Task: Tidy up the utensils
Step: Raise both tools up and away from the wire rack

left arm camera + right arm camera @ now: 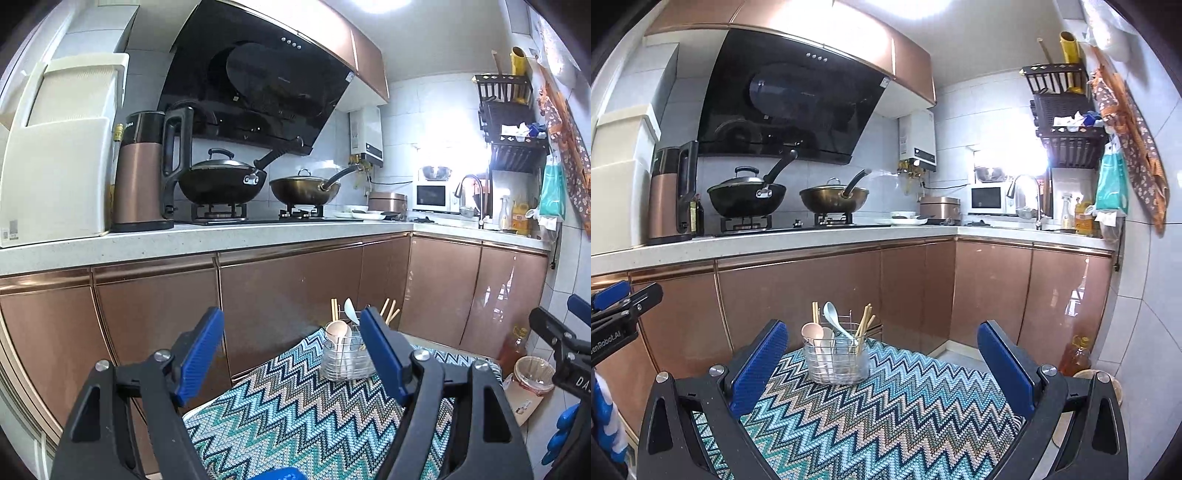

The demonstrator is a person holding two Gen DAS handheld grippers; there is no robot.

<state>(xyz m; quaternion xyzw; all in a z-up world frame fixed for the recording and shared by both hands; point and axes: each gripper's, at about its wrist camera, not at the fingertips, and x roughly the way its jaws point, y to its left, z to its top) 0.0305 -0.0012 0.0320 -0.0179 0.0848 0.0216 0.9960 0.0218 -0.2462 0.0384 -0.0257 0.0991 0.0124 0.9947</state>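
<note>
While both the left gripper [291,332] and right gripper [882,349] are held wide open and empty, a caddy [836,360] of utensils is seen at frame centre on a cloth [886,406].

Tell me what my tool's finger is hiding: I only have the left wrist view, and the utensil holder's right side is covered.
Observer: In the right wrist view the wire holder shows whole, and chopsticks lean out of its right side.
Operator: Is the right tool carrying anything?
Observer: No. The right tool is open, with nothing between its fingers.
</note>
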